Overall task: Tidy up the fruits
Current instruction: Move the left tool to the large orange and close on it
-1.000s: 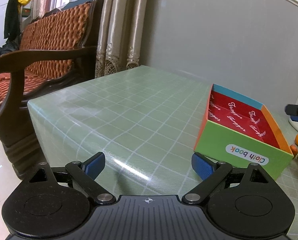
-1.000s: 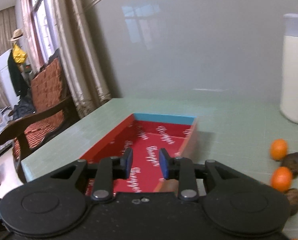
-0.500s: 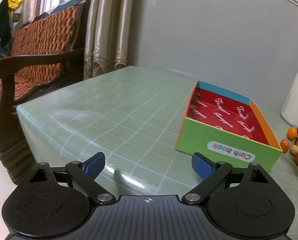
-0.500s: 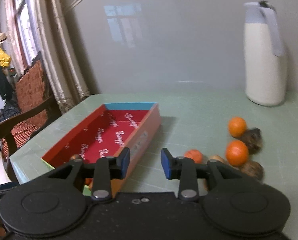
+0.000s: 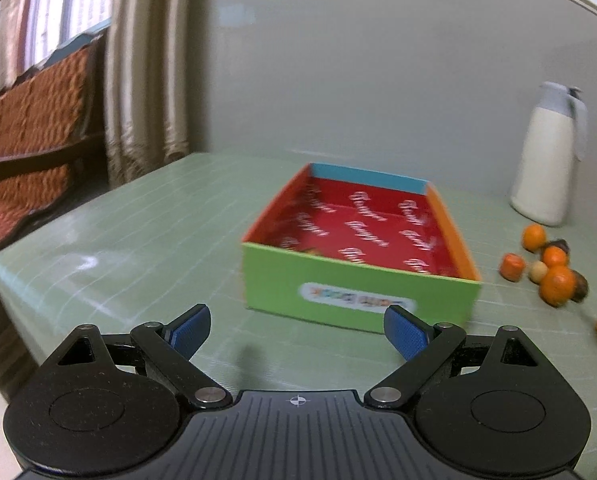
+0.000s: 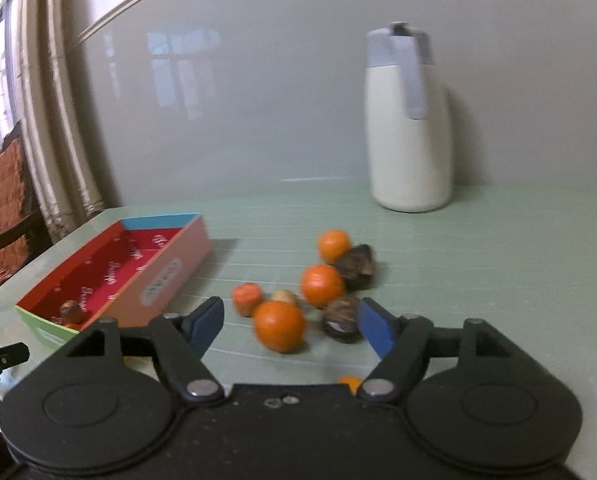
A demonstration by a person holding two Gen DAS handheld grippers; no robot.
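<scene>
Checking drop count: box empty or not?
Not empty: the box holds a brown fruit at its near end; anything else inside is too blurred to tell.

A green checked tabletop [image 6: 478, 248] is seen. On it are set a bright box [image 6: 166, 276], a white jug [image 6: 408, 128] w/ grey lid, and a bunch of fruits [image 6: 320, 284] btwn them, near the box.

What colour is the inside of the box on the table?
Red with white lettering printed on it; the box interior shows best in the left wrist view.

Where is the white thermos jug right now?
In the right wrist view the white thermos jug stands upright against the wall, behind the loose fruit pile.
</scene>
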